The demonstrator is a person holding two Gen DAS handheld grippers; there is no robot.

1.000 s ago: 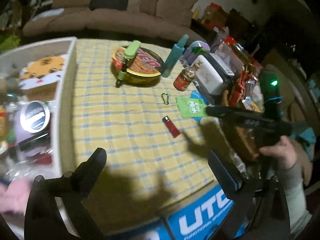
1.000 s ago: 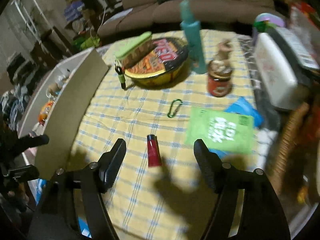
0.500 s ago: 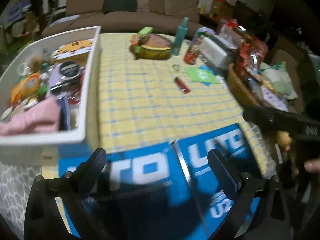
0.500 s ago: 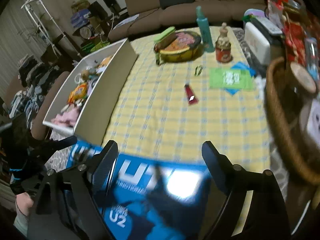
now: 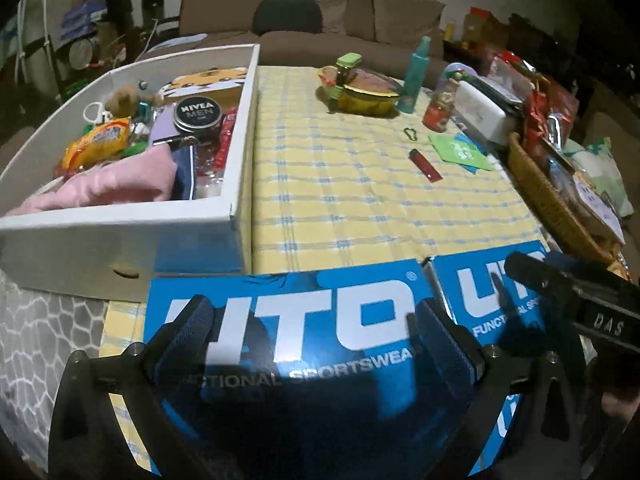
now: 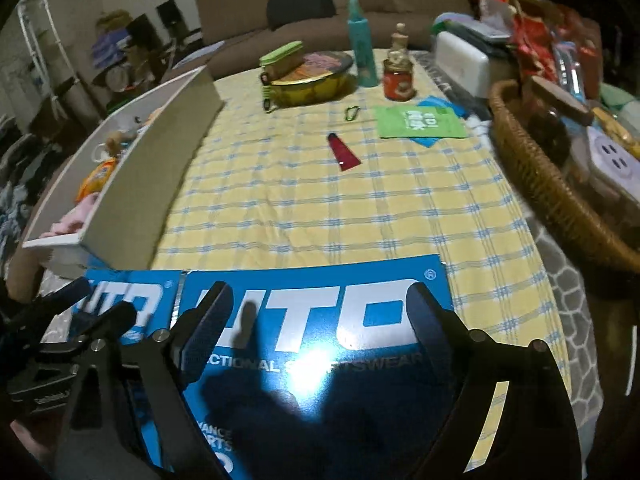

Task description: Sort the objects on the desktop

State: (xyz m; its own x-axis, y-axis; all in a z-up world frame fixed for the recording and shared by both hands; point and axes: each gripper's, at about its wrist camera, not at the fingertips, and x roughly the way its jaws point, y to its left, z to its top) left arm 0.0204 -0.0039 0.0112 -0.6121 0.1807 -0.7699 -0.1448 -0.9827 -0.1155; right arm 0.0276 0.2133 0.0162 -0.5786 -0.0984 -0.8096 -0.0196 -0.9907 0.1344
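Note:
My left gripper [image 5: 314, 320] is open above a blue UTO package [image 5: 288, 312] at the table's near edge, holding nothing. My right gripper [image 6: 318, 300] hovers over the neighbouring blue UTO package [image 6: 320, 320]; its jaws are opening and no pad presses on anything. On the yellow checked cloth farther off lie a red lighter [image 6: 343, 151], a green carabiner [image 6: 352, 113] and a green packet [image 6: 420, 121]. Behind them stand a noodle bowl [image 6: 308, 80], a teal bottle [image 6: 362, 44] and a red jar [image 6: 398, 78]. On the left, a white box [image 5: 120, 216] holds several sorted items.
A wicker basket [image 6: 540, 184] full of things crowds the right edge, with a white case [image 6: 460, 60] behind it. The right gripper shows at the right [image 5: 560, 292] of the left wrist view. A brown sofa [image 5: 312, 8] stands beyond the table.
Both grippers pulled back from the middle of the cloth to the near edge, so the blue packages now lie under the fingers. The right jaws stand wider than before.

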